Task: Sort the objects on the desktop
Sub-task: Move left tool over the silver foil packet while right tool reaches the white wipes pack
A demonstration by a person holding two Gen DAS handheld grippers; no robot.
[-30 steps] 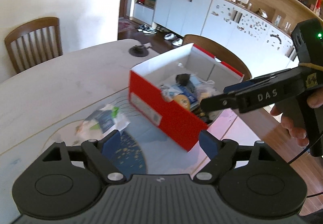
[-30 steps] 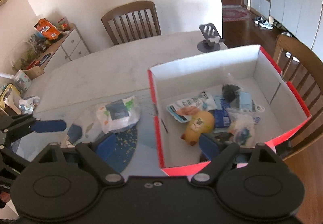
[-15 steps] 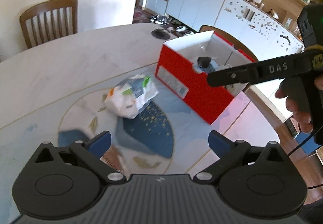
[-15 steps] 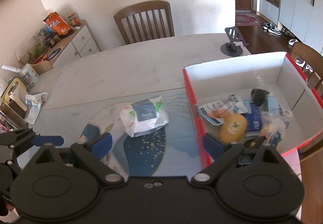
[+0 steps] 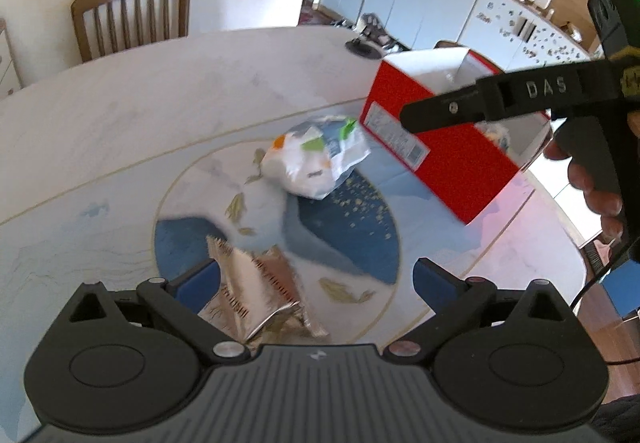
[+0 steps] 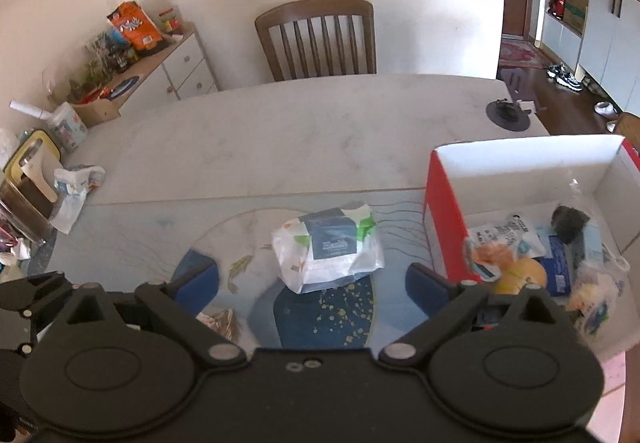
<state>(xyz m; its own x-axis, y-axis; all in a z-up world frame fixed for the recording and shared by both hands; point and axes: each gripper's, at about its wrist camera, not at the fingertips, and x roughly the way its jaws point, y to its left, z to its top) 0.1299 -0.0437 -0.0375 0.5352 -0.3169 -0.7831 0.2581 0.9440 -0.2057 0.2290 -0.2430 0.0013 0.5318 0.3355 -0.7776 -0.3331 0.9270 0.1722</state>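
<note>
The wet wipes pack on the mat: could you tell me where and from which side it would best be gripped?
Probably from above, with the open right gripper closing across the short width of the wet wipes pack. It lies flat, soft and bulging, its long axis running toward the red box, so both long sides look free. The crinkled end seams would likely slip.

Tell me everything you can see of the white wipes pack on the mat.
The wipes pack is a soft, crinkled white plastic pouch with a dark blue label panel on top and green and orange print. It looks full and closed, lying flat on the blue-and-white mat, beside the red box without touching it. Neither gripper touches it; the right gripper hangs open before it.
</note>
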